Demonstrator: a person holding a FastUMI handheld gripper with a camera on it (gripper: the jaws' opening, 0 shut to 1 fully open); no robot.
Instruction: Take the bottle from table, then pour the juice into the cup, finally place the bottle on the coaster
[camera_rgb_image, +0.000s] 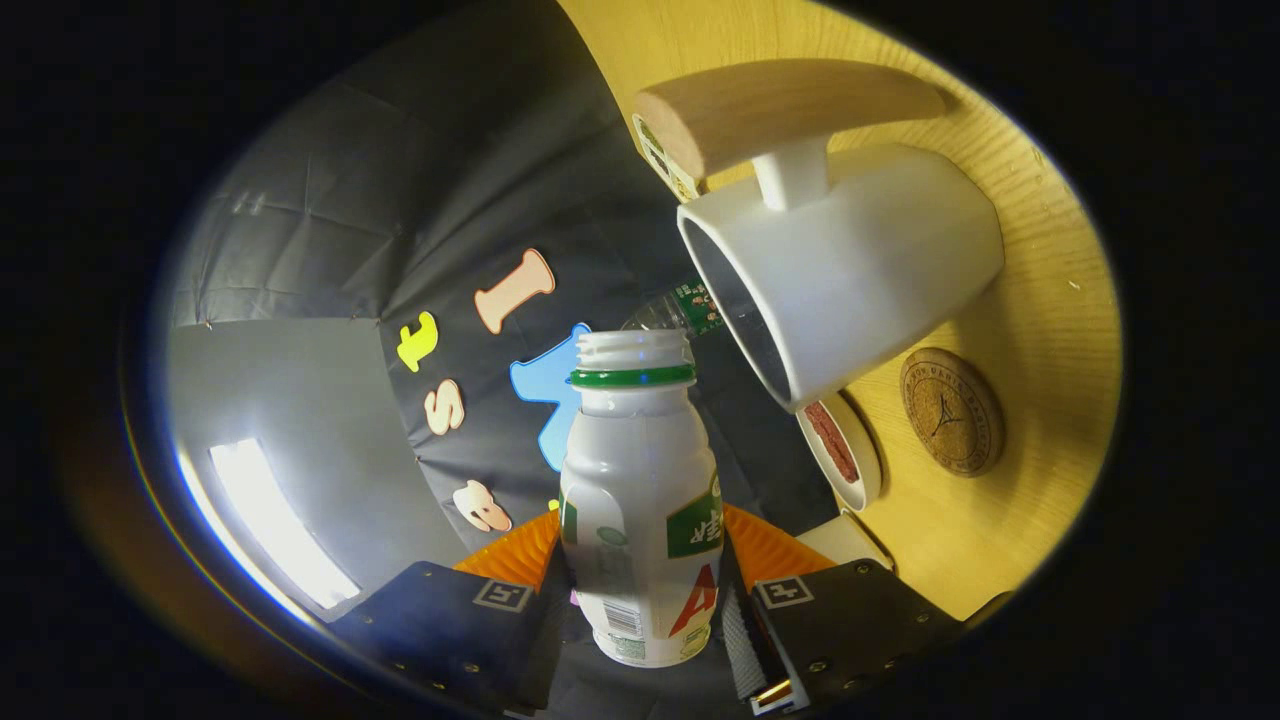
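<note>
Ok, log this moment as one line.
gripper shut on bottle | cap off | tilted toward cup | coaster beyond, bare

Tilted gripper-mounted fisheye, close behind the fingers, facing cup and table.

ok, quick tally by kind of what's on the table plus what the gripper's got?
Bottles: 1, the white bottle, uncapped, clamped between the gripper fingers
Cups: 1, white cup with wooden handle
Coasters: 1, round cork coaster
Small round white dishes: 1, dish beside the cup; contents unclear
Total: 4
</note>
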